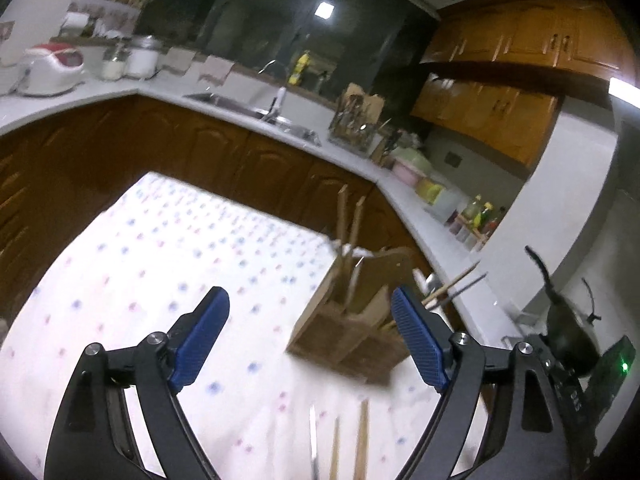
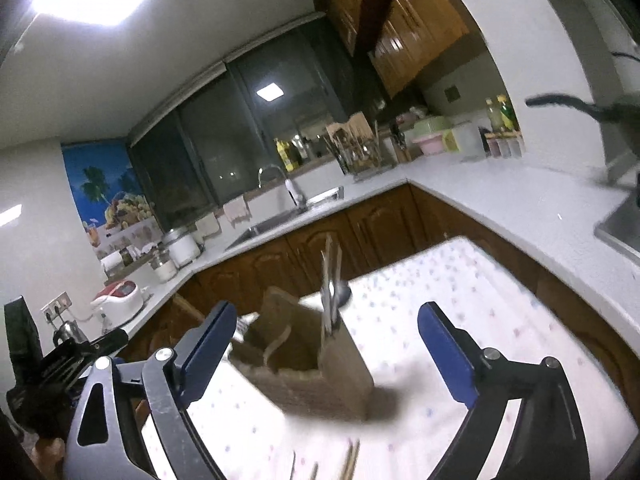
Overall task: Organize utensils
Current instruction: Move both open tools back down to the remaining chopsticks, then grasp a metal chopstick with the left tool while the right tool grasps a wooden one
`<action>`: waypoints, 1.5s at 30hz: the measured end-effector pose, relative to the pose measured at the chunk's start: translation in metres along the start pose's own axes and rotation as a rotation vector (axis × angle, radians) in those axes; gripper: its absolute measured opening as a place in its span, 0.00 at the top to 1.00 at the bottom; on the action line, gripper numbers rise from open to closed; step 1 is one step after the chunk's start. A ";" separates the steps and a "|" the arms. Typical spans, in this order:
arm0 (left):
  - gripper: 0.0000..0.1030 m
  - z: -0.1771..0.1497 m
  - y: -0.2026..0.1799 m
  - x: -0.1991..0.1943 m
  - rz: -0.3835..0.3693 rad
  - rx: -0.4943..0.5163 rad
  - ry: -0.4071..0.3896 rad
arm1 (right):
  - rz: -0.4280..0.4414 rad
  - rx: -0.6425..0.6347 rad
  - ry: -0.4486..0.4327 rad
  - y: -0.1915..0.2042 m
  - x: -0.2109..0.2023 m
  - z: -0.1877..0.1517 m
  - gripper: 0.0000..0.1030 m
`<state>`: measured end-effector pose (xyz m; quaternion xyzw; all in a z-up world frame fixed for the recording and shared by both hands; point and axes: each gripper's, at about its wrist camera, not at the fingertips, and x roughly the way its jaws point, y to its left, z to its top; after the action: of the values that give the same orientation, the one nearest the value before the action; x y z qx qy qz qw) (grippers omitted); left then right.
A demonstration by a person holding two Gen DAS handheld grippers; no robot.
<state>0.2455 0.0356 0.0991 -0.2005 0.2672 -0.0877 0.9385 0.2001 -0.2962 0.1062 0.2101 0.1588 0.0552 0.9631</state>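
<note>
A wooden utensil holder (image 1: 352, 332) stands on a table with a white dotted cloth (image 1: 160, 264). Wooden chopsticks (image 1: 346, 220) stick up from it. In the right wrist view the holder (image 2: 316, 356) holds metal spoons and chopsticks (image 2: 332, 292). Loose chopsticks and a metal utensil (image 1: 340, 440) lie on the cloth near the front edge, and show in the right wrist view (image 2: 348, 460) too. My left gripper (image 1: 310, 316) is open and empty above the cloth, left of the holder. My right gripper (image 2: 328, 336) is open and empty, its jaws either side of the holder, held above it.
A white L-shaped kitchen counter (image 1: 404, 192) with brown cabinets runs behind the table. On it are a sink (image 1: 256, 114), a dish rack with utensils (image 1: 356, 124), jars, a rice cooker (image 1: 48, 68) and bottles. The other gripper (image 2: 60, 364) shows at the right wrist view's left edge.
</note>
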 end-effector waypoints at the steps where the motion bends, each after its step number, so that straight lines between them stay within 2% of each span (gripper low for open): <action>1: 0.17 -0.006 0.003 0.000 0.008 -0.004 0.013 | -0.009 0.004 0.009 -0.002 -0.004 -0.007 0.09; 7: 0.17 -0.048 0.021 0.004 0.060 -0.005 0.101 | -0.040 0.018 0.121 -0.017 -0.013 -0.050 0.09; 12: 0.17 -0.080 0.029 0.010 0.081 0.008 0.183 | -0.080 0.036 0.177 -0.031 -0.021 -0.081 0.09; 21: 0.17 -0.115 0.016 0.028 0.102 0.068 0.298 | -0.108 0.033 0.235 -0.041 -0.026 -0.105 0.09; 26: 0.18 -0.129 -0.008 0.055 0.140 0.184 0.366 | -0.122 0.030 0.248 -0.044 -0.027 -0.109 0.09; 28: 0.23 -0.135 -0.018 0.066 0.139 0.214 0.385 | -0.122 0.033 0.252 -0.046 -0.026 -0.109 0.09; 29: 0.31 -0.136 -0.021 0.071 0.137 0.221 0.391 | -0.122 0.033 0.252 -0.046 -0.026 -0.109 0.09; 30: 0.35 -0.139 -0.025 0.078 0.131 0.229 0.405 | -0.123 0.031 0.254 -0.046 -0.026 -0.109 0.09; 32: 0.41 -0.142 -0.029 0.087 0.126 0.236 0.420 | -0.129 0.021 0.259 -0.046 -0.024 -0.108 0.09; 34: 0.52 -0.146 -0.031 0.095 0.137 0.252 0.446 | -0.134 0.018 0.270 -0.046 -0.022 -0.109 0.09; 35: 0.61 -0.149 -0.030 0.098 0.138 0.259 0.462 | -0.135 0.019 0.278 -0.045 -0.020 -0.110 0.09; 36: 0.65 -0.152 -0.029 0.100 0.139 0.268 0.479 | -0.134 0.020 0.284 -0.046 -0.019 -0.111 0.10; 37: 0.66 -0.154 -0.029 0.097 0.140 0.289 0.459 | -0.134 0.019 0.292 -0.045 -0.017 -0.112 0.10; 39: 0.81 -0.157 -0.026 0.092 0.159 0.352 0.457 | -0.128 0.006 0.311 -0.042 -0.011 -0.115 0.12; 42: 0.83 -0.161 -0.019 0.081 0.158 0.414 0.460 | -0.112 -0.028 0.358 -0.035 0.002 -0.120 0.28; 44: 0.84 -0.160 -0.009 0.075 0.160 0.411 0.472 | -0.096 -0.045 0.412 -0.029 0.014 -0.126 0.48; 45: 0.84 -0.158 -0.003 0.072 0.156 0.393 0.476 | -0.091 -0.060 0.445 -0.025 0.022 -0.131 0.51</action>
<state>0.2215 -0.0391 -0.0558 0.0318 0.4718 -0.1097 0.8743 0.1787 -0.2645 -0.0239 0.1568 0.3751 0.0614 0.9116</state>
